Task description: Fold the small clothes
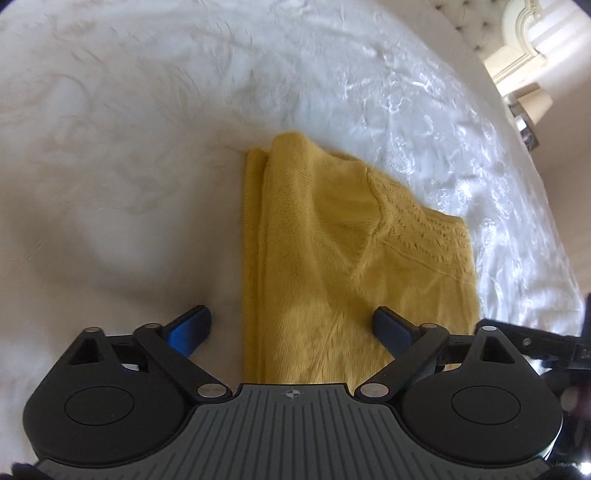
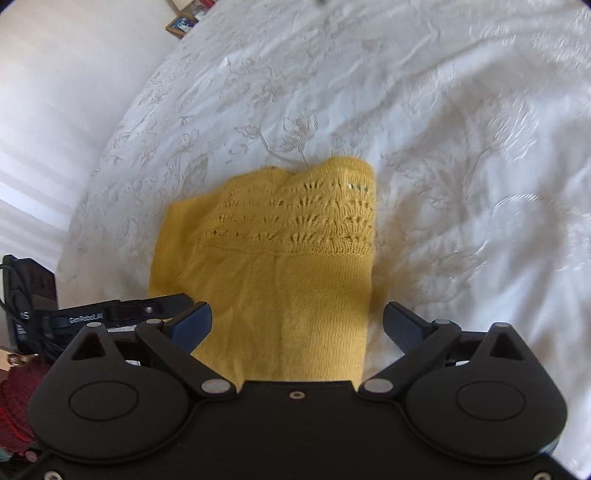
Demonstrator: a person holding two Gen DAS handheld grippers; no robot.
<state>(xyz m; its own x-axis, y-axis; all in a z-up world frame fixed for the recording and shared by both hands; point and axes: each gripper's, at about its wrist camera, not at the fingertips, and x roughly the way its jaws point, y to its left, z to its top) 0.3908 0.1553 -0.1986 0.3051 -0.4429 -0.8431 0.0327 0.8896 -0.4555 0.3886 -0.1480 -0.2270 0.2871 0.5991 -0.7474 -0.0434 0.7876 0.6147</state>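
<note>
A yellow knitted garment (image 1: 332,240) lies folded on a white embroidered bedspread (image 1: 129,147). My left gripper (image 1: 291,328) hangs over its near left edge with the jaws wide open; the left finger is over bare bedspread, the right finger over the knit. Nothing is pinched. In the right wrist view the same yellow garment (image 2: 280,266) shows its lace-patterned band at the far end. My right gripper (image 2: 297,325) is open above the garment's near right edge, pads apart from the cloth. The left gripper's finger (image 2: 147,306) shows at the left of that view.
The bedspread (image 2: 443,147) stretches far around the garment. A tufted headboard (image 1: 465,26) and a lamp (image 1: 532,107) stand at the far right. A framed picture (image 2: 181,26) and a dark device (image 2: 29,295) sit beside the bed at the left.
</note>
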